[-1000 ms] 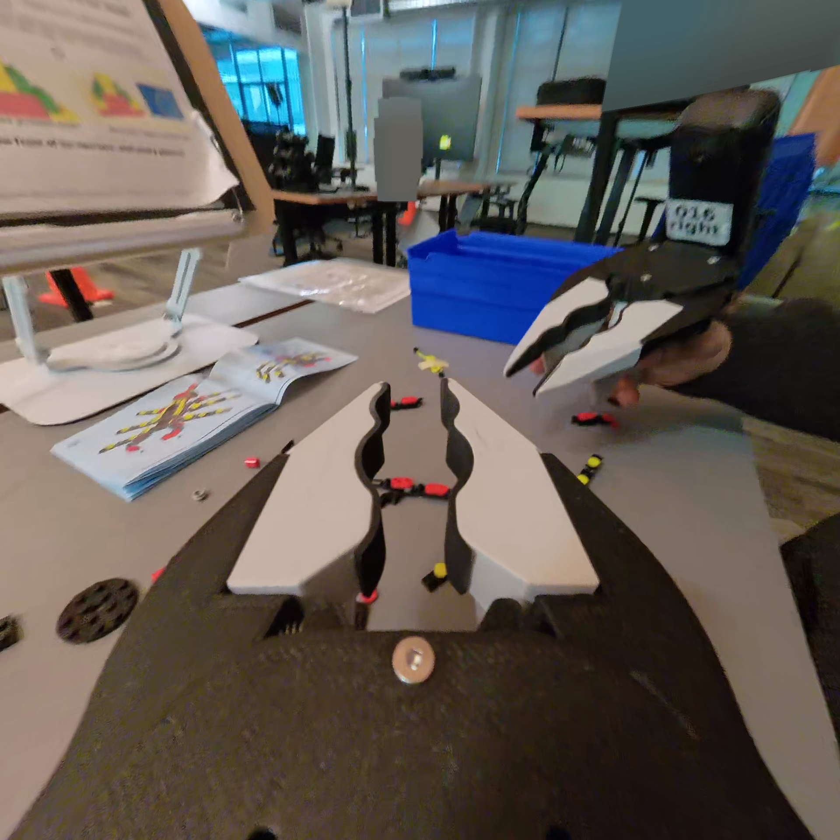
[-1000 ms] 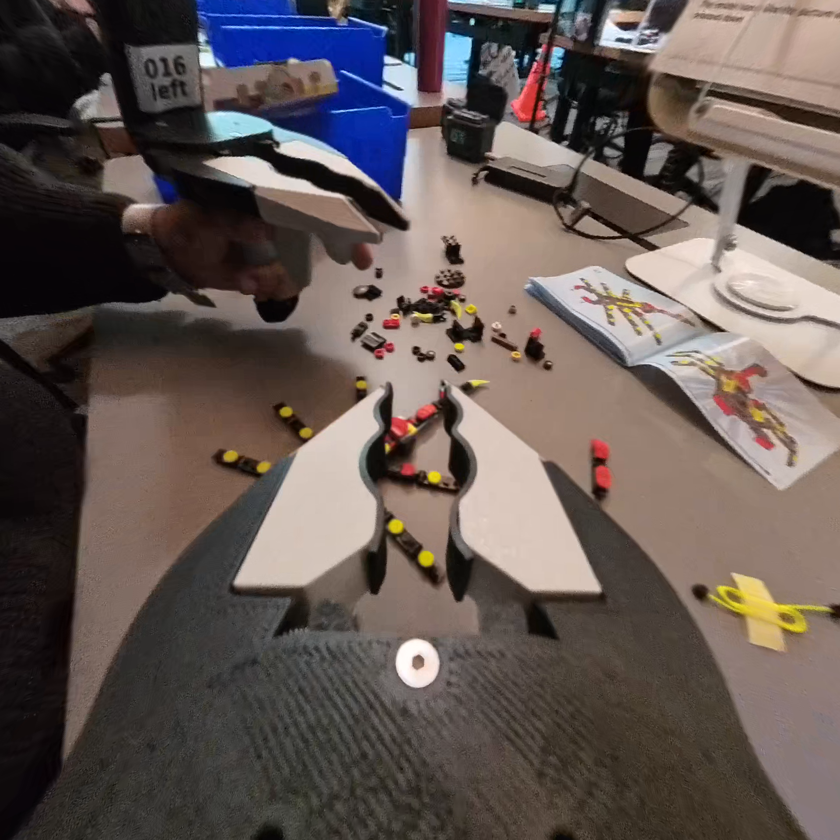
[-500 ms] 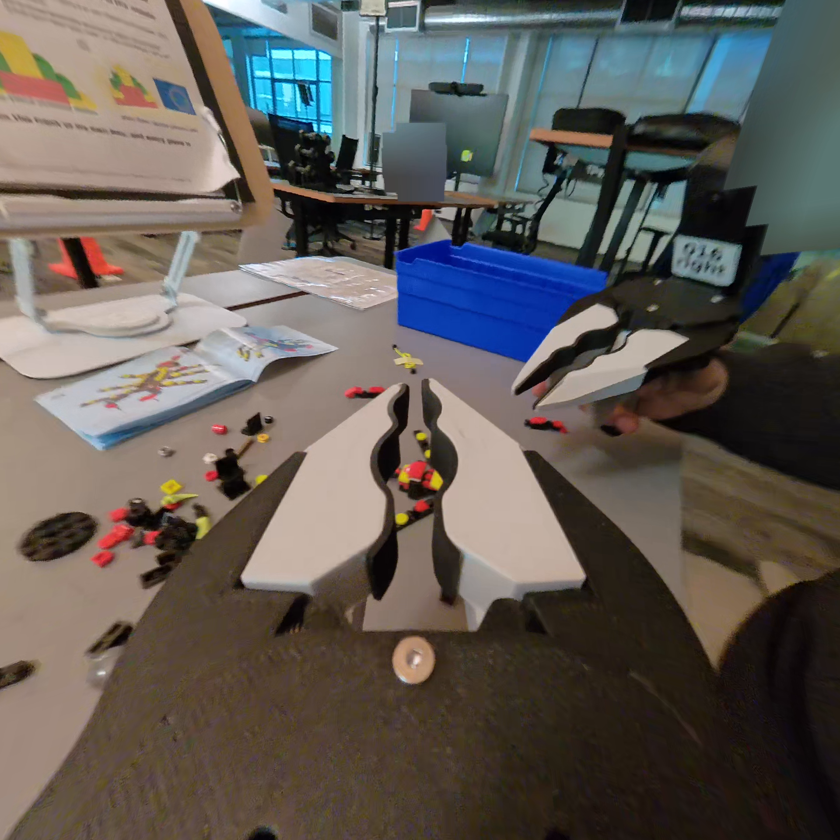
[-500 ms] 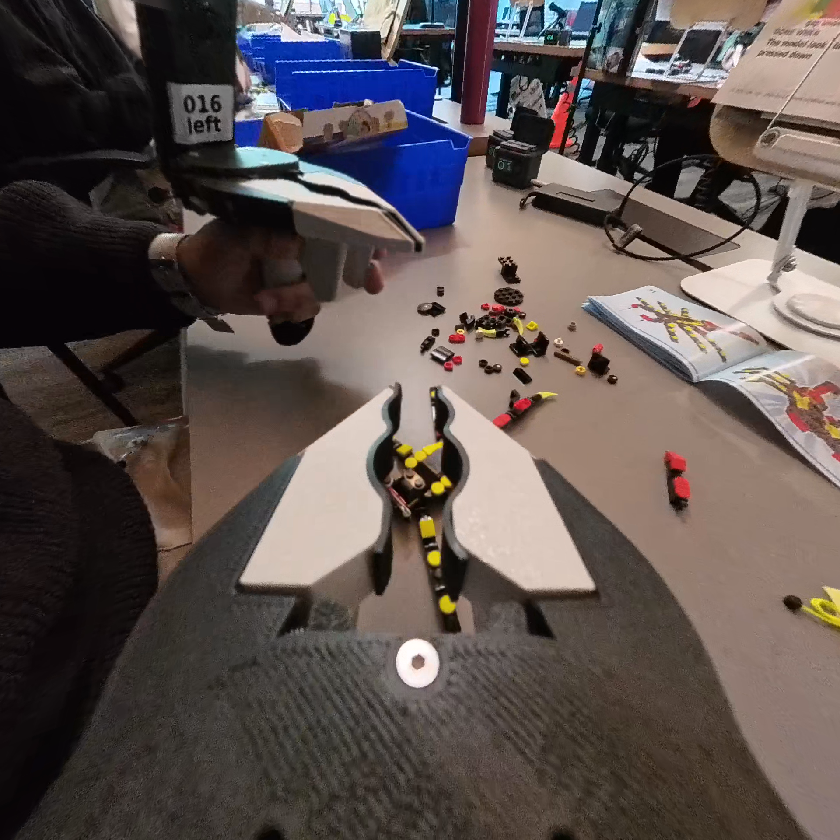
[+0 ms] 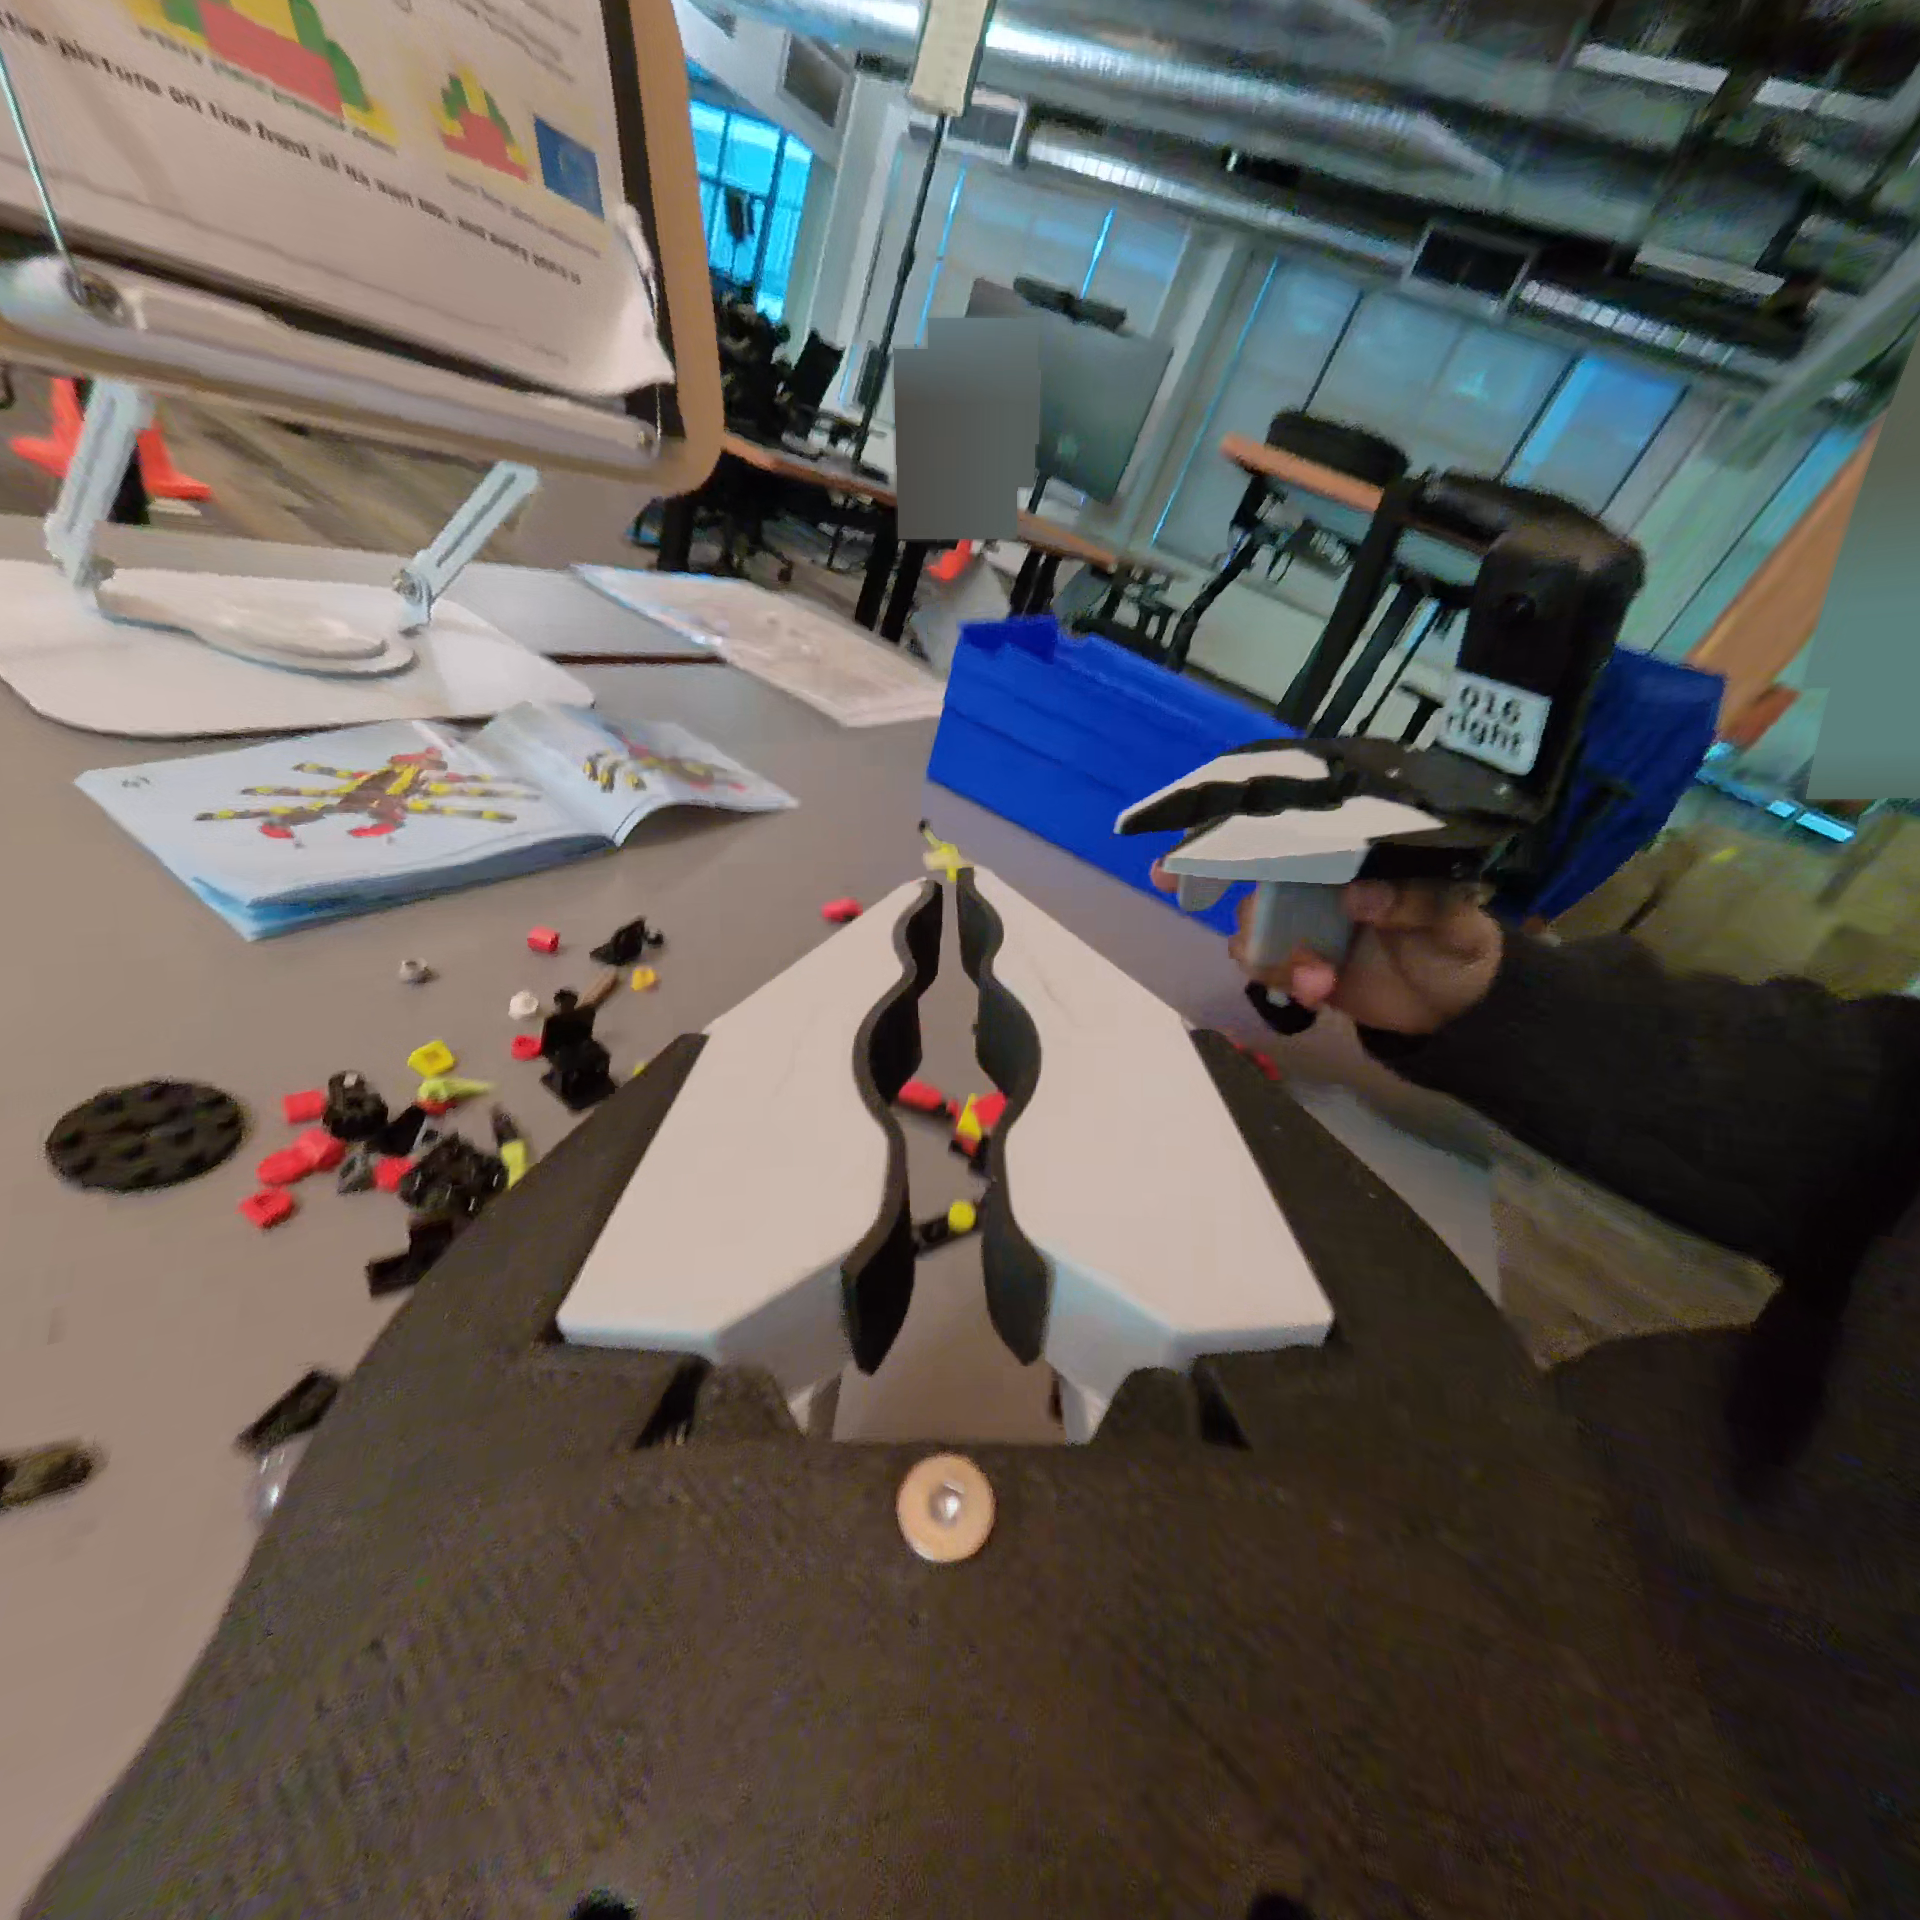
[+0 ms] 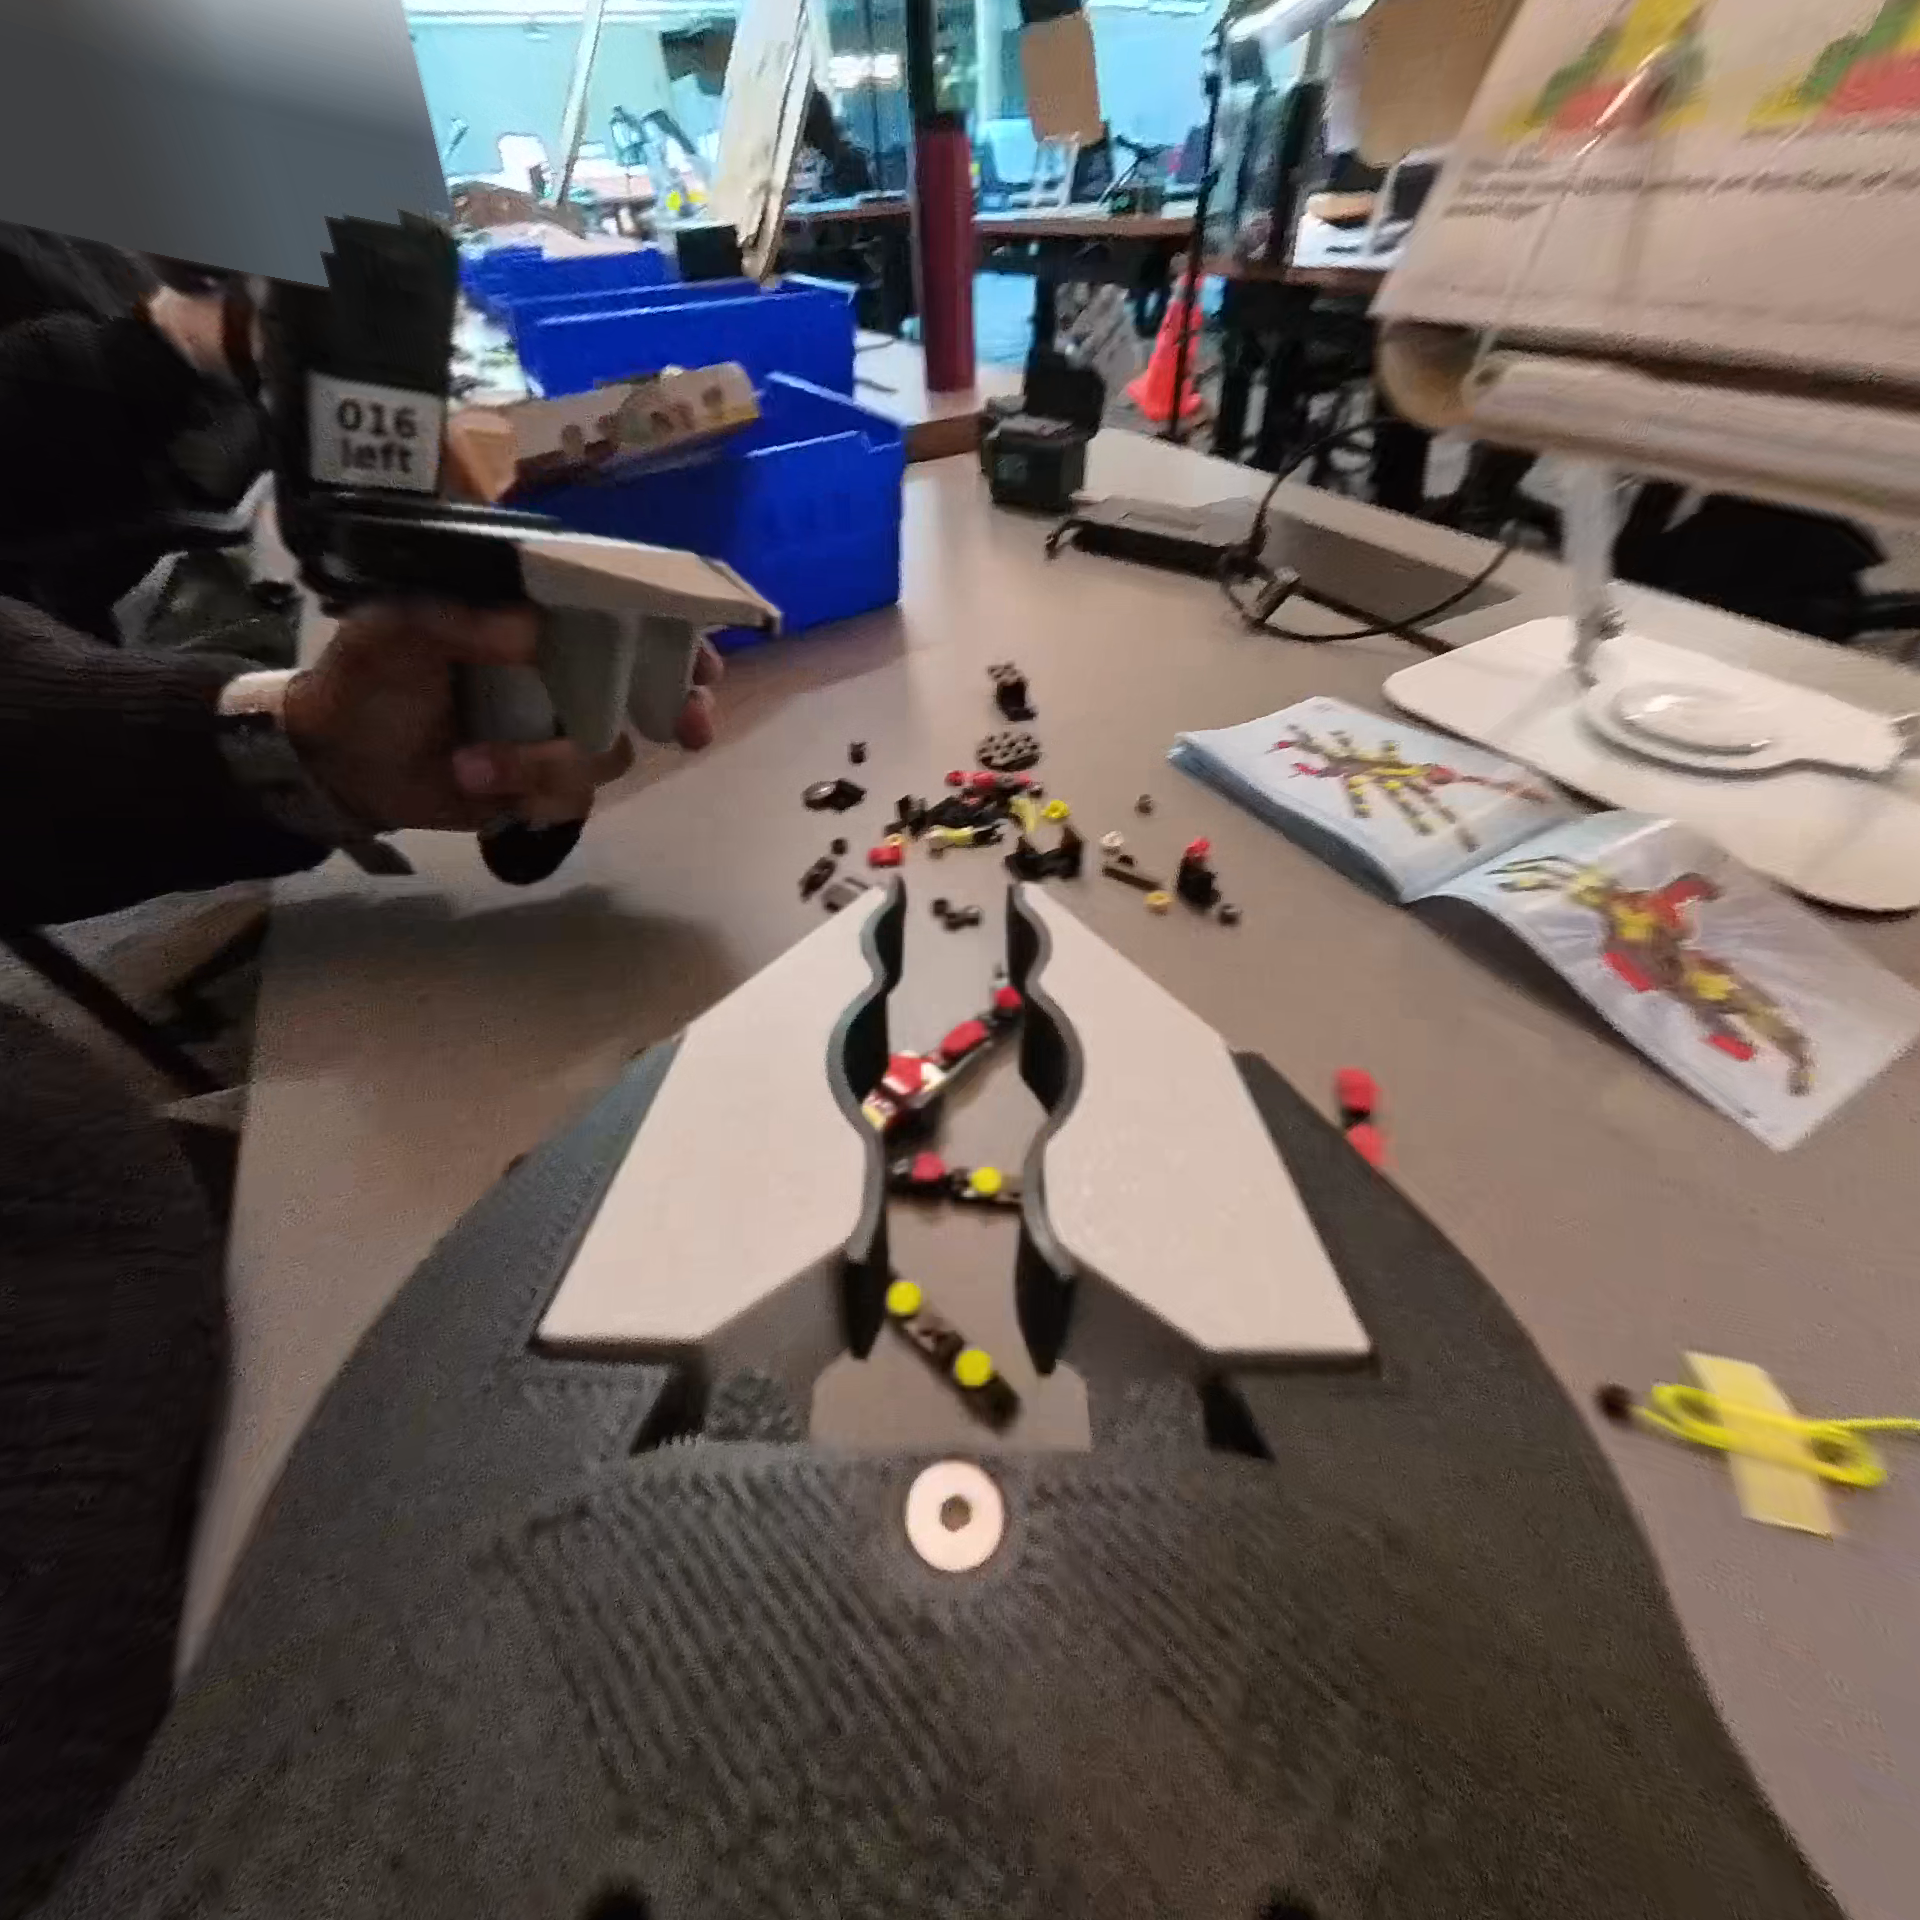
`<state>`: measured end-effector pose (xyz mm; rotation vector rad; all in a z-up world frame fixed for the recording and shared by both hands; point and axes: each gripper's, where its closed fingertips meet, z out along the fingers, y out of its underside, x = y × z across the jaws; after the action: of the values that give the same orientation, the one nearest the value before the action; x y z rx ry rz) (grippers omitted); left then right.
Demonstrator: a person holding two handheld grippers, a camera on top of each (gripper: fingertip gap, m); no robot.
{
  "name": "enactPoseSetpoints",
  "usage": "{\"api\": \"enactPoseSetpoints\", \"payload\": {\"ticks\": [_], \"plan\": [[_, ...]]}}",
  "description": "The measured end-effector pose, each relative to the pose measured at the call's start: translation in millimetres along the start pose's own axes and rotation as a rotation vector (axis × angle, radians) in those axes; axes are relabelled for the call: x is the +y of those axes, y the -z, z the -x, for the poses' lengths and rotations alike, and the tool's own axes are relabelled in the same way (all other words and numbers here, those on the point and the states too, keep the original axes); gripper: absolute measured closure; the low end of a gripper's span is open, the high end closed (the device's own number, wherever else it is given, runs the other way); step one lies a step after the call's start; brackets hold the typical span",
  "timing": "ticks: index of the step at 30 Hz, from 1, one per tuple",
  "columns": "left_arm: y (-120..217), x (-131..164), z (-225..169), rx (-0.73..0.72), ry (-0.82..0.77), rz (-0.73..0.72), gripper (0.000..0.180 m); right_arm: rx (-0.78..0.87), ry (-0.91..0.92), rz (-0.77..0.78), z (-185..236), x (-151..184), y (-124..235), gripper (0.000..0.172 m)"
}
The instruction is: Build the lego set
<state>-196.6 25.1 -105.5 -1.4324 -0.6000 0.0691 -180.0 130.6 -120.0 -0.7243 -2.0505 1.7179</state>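
**Two hand-held grippers above scattered building pieces**

The left hand-held gripper (image 5: 948,883) hung in the air over the grey surface (image 5: 727,894) with its tips drawn together and nothing caught between them. Seen past its wavy inner edges, a few red and yellow pieces (image 5: 961,1117) lay on the surface below, apart from the fingers. To the left of this hand-held gripper lay a loose heap of small black, red and yellow pieces (image 5: 416,1132), with a round black studded plate (image 5: 145,1132) further left of the heap. Beyond the heap an open instruction booklet (image 5: 416,810) lay flat, and behind the booklet stood a white stand (image 5: 239,644) carrying a printed sheet.

The right hand-held gripper (image 6: 958,904) stood with its fingers parted by a narrow gap and gripped nothing; both pads were clear of any piece. Under that gap, on the surface, lay a red and black assembled strip (image 6: 940,1055) and a black strip with yellow studs (image 6: 940,1340). To the right of this hand-held gripper lay a yellow-green cord on a taped strip (image 6: 1766,1439). A blue bin (image 6: 790,520) stood beyond the left hand-held gripper.
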Motion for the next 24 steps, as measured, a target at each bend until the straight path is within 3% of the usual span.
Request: {"api": "enactPoseSetpoints", "payload": {"ticks": [3, 8, 11, 13, 19, 24], "plan": [[-11.8, -11.1, -3.3, 0.044, -0.011, -0.021, 0.18, 0.153, 0.033, -0.056, -42.3, -19.8, 27.0, 0.152], [-28.8, 6.4, -19.2, 0.08, -0.08, 0.05, 0.179, 0.287, -0.049, -0.055, -70.5, -25.4, 76.8, 0.146], [-35.3, 15.1, -32.5, 0.104, -0.105, 0.072, 0.179, 0.319, -0.115, 0.103, -61.5, 11.5, 94.2, 0.146], [-38.3, 23.2, -40.4, 0.121, -0.122, 0.1, 0.179, 0.309, -0.125, 0.262, -45.0, 42.2, 102.6, 0.155], [-42.8, 32.2, -48.3, 0.113, -0.19, 0.126, 0.179, 0.368, -0.029, 0.624, -18.1, 101.5, 124.6, 0.16], [-47.1, 36.0, -43.4, 0.093, -0.195, 0.139, 0.179, 0.32, -0.145, 0.692, -15.2, 125.4, 121.9, 0.152]]}}
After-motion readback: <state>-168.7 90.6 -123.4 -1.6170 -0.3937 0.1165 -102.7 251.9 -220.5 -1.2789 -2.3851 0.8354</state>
